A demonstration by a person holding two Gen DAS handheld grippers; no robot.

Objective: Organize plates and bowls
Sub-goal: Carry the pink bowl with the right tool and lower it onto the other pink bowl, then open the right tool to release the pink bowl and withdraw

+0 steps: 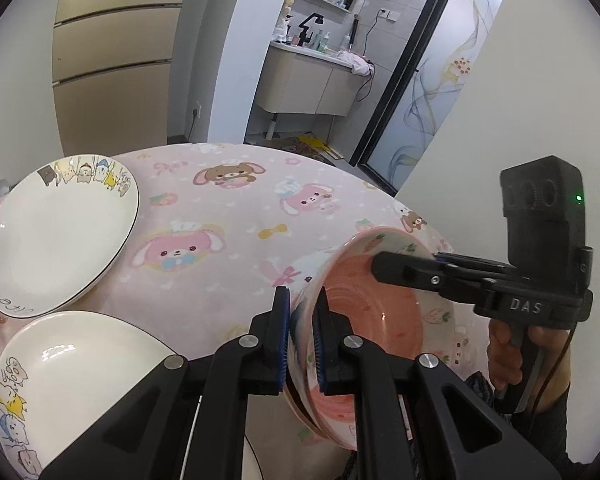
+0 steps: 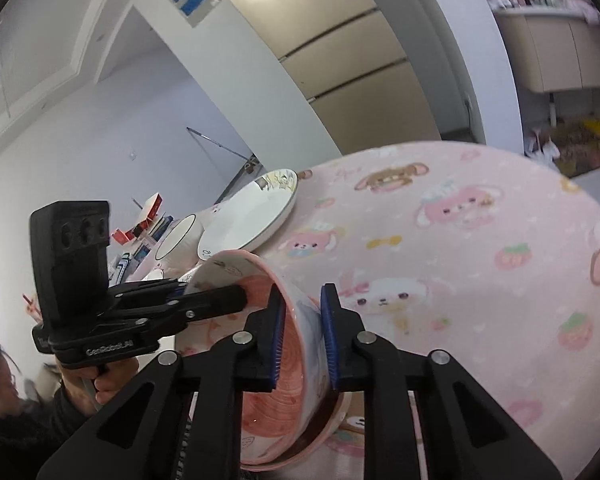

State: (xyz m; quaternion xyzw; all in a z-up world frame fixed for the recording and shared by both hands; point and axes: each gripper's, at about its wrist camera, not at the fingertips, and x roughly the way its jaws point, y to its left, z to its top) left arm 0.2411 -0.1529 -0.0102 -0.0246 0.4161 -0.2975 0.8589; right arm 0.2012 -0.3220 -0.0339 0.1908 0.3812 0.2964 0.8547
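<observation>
A pink strawberry-print bowl [image 1: 380, 312] is held tilted on its side above the pink cartoon tablecloth [image 1: 240, 208]. A second matching bowl seems nested under it, its rim showing at the bottom. My left gripper [image 1: 302, 340] is shut on the near rim, with the wall between its blue pads. My right gripper [image 1: 380, 266] reaches in from the right onto the far rim. In the right wrist view the bowl [image 2: 268, 400] fills the gap of my right gripper [image 2: 303, 340], pads against its wall, while the left gripper [image 2: 240, 296] grips the opposite rim.
A white cartoon-print plate [image 1: 60, 240] lies at the table's left, and a white deep dish [image 1: 80, 372] sits nearer, lower left. A white bowl [image 2: 180, 240] stands beside the plate [image 2: 248, 216]. A hand [image 1: 512, 360] holds the right gripper. Beyond the table's far edge is a bathroom doorway.
</observation>
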